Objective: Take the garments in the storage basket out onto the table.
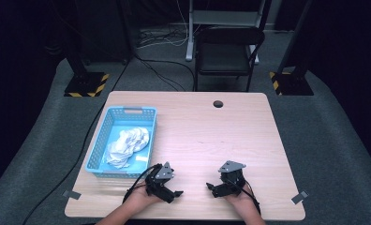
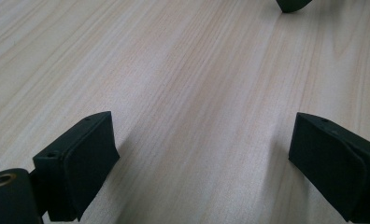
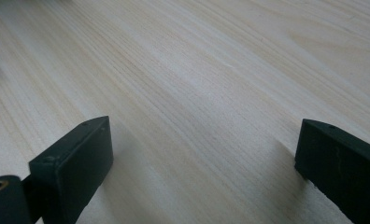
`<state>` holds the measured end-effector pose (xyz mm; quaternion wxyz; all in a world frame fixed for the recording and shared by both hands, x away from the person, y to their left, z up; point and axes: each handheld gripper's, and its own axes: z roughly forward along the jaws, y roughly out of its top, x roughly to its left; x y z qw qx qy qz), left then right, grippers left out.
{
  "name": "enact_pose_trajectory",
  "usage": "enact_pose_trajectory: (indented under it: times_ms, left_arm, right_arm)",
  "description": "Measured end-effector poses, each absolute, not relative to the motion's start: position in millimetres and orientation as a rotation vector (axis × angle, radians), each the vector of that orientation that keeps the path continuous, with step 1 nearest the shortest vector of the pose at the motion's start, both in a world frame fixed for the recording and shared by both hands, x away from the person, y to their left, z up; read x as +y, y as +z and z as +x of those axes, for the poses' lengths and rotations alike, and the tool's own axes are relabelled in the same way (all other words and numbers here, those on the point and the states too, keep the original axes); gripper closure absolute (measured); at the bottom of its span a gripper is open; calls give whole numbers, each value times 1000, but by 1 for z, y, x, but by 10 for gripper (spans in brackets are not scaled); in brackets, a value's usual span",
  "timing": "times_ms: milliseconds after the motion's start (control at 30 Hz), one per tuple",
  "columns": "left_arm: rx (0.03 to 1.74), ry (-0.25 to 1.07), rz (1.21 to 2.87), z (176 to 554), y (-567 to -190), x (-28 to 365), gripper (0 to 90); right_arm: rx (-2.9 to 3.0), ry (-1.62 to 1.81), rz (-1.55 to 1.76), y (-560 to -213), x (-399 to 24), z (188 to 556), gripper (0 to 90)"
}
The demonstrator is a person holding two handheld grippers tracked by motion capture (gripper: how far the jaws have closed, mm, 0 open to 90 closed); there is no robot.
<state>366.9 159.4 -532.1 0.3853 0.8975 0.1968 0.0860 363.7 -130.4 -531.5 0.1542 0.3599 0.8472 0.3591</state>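
Both grippers rest low on the light wooden table [image 1: 197,136] near its front edge, each held by a hand. My left gripper [image 1: 175,194] points right toward the middle; its jaws stand wide apart over bare wood [image 2: 202,144], nothing between them. My right gripper [image 1: 211,189] points left, facing the other one, and is open too, with bare table between its jaws [image 3: 204,154]. A dark tip of the right gripper [image 2: 293,4] shows at the top of the left gripper view. A blue plastic basket [image 1: 104,136] at the left holds crumpled white cloth [image 1: 127,145].
A round cable hole [image 1: 218,103] sits near the table's far edge. A black chair [image 1: 226,54] stands behind the table. Black cables run along the floor at the left. The wide middle and right of the tabletop are bare wood.
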Motion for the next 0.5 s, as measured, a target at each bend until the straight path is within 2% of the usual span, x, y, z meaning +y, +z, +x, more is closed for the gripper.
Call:
enact_pose_trajectory:
  times_ms: [500]
  left_arm:
    - [503, 219, 2288, 365, -532, 159, 59]
  right_arm:
    - [2430, 1029, 1029, -532, -130, 364, 35]
